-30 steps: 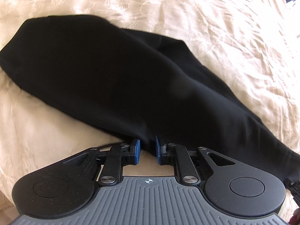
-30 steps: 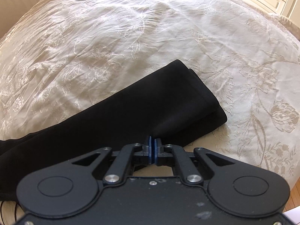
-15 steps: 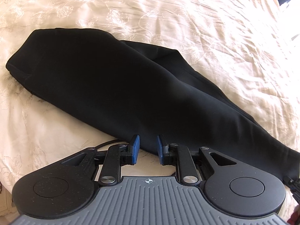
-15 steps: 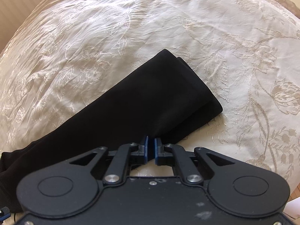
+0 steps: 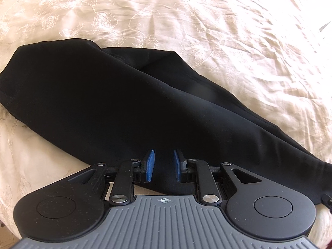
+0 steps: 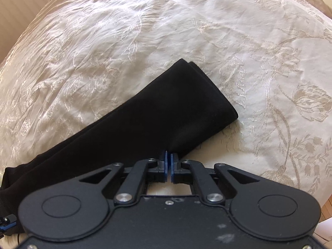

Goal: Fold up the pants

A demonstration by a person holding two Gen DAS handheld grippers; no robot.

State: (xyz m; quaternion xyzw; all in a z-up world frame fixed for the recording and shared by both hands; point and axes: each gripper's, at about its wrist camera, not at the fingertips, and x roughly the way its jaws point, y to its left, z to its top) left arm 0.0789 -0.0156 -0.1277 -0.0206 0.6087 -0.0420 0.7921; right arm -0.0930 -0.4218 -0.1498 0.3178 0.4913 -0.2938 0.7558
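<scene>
Black pants (image 5: 116, 108) lie lengthwise on a cream embroidered bedspread (image 5: 207, 20), folded leg on leg. The waist end is at the left of the left wrist view. The hem end (image 6: 207, 95) shows in the right wrist view. My left gripper (image 5: 164, 165) is open over the near edge of the pants, its blue pads apart with black cloth showing between them. My right gripper (image 6: 168, 162) has its pads nearly together at the near edge of the legs (image 6: 145, 128); a thin gap shows, and I cannot tell if cloth is pinched.
The bedspread (image 6: 145, 31) spreads far beyond the pants on all sides. A pale panelled wall (image 6: 22, 6) stands at the upper left of the right wrist view. The bed's edge and wood floor (image 6: 325, 209) show at the lower right.
My left gripper has opened wider and moved forward over the pants' edge. My right gripper drew back a little; its pads opened slightly, then closed again to a thin gap.
</scene>
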